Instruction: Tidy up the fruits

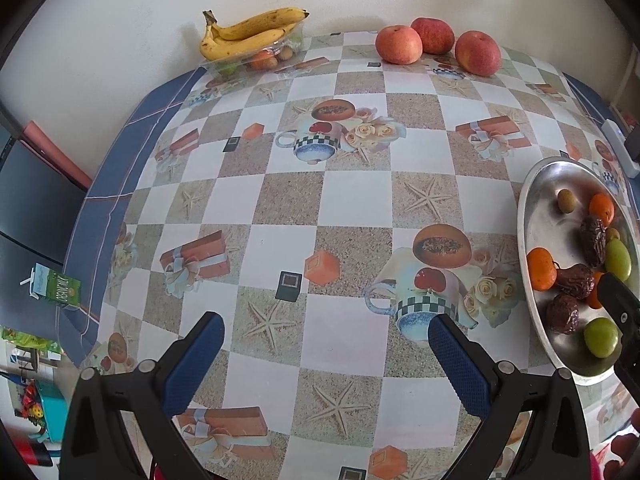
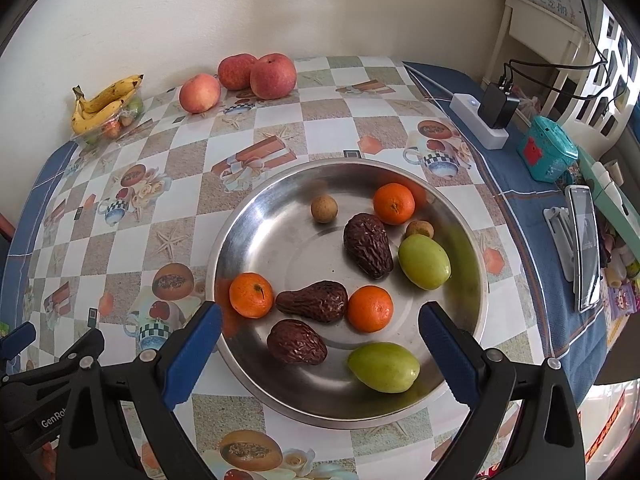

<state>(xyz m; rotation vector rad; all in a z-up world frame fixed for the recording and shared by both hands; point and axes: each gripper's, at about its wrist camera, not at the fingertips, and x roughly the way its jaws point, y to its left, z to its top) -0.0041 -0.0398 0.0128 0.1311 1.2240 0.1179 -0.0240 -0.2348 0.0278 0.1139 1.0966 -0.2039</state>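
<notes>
A steel bowl (image 2: 280, 216) holds three small oranges (image 2: 394, 204), three wrinkled brown fruits (image 2: 368, 246), two green fruits (image 2: 424, 262) and two small tan fruits (image 2: 324, 209). My right gripper (image 2: 320, 328) is open and empty above the bowl's near side. The bowl also shows at the right of the left wrist view (image 1: 548, 200). My left gripper (image 1: 326, 330) is open and empty over the patterned tablecloth. Three apples (image 1: 400, 45) and a banana bunch (image 1: 248, 32) on a clear tray sit by the far wall.
A white power strip (image 2: 478, 122) with a black charger, a teal box (image 2: 548, 154) and a phone (image 2: 586, 248) on a stand lie right of the bowl. A green carton (image 1: 56, 286) sits beyond the table's left edge.
</notes>
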